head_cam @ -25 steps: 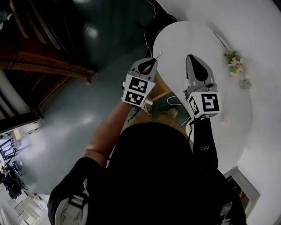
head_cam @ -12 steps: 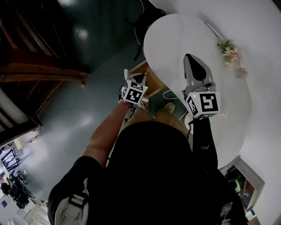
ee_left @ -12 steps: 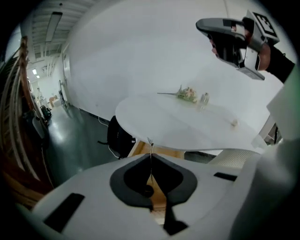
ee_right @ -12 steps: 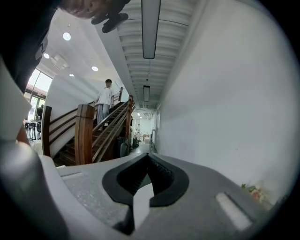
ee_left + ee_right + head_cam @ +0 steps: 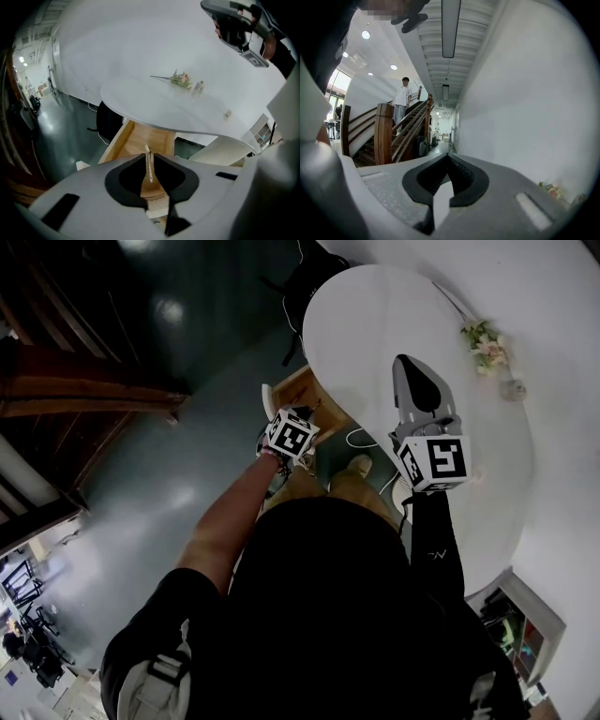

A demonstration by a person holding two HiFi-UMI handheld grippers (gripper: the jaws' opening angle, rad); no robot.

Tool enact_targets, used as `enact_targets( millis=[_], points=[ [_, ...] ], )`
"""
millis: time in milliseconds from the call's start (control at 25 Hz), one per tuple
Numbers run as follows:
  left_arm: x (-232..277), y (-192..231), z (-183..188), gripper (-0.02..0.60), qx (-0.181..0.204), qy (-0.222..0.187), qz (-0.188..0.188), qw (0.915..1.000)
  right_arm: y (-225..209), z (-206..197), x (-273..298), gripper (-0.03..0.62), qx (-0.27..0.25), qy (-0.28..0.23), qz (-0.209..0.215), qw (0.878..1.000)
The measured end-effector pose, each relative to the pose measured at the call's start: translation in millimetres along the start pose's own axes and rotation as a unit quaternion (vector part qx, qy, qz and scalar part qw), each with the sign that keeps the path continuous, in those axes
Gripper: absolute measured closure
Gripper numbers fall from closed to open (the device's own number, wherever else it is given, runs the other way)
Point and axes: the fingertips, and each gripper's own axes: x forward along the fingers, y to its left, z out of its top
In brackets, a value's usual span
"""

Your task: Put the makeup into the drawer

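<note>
Gripping a thin makeup stick [image 5: 148, 151] above the drawer [image 5: 140, 135], left tool [image 5: 150, 161], jaws just easing apart; right tool [image 5: 448, 157] clenched, empty.

Head view steeply down, left gripper view near drawer [image 5: 140, 138], both show table [image 5: 375, 324], right gripper view facing staircase [image 5: 389, 133].

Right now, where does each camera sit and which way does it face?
Head view: on the person's head, steeply down at the white table and open drawer; torso, arms, left gripper, right gripper show.
Left gripper view: on the left gripper, tilted down into the drawer; its jaws, just opened a touch, pinch a thin stick.
Right gripper view: on the right gripper, level along a white wall toward stairs; its shut jaws show.
Shared: flowers in all three.
</note>
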Motion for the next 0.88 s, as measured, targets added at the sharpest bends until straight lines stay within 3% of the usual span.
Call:
enact_targets(
  millis=[80,600,760,880],
  points=[
    [2,-4,-2,0.446,0.003,0.006,-0.006,1.0,0,0,-1,0.592,0.0,0.0,0.001,1.0],
    [1,-8,-7,0.446,0.011,0.011,-0.009,0.9998,0,0,-9,0.592,0.0,-0.004,0.001,1.0],
    [-10,-2,13,0.446,0.021,-0.01,0.01,0.9997,-3,-1,-11,0.592,0.001,-0.008,0.0,1.0],
    [-28,2,42,0.446,0.036,-0.047,0.021,0.998,-4,2,-11,0.592,0.002,-0.013,-0.002,1.0]
  ],
)
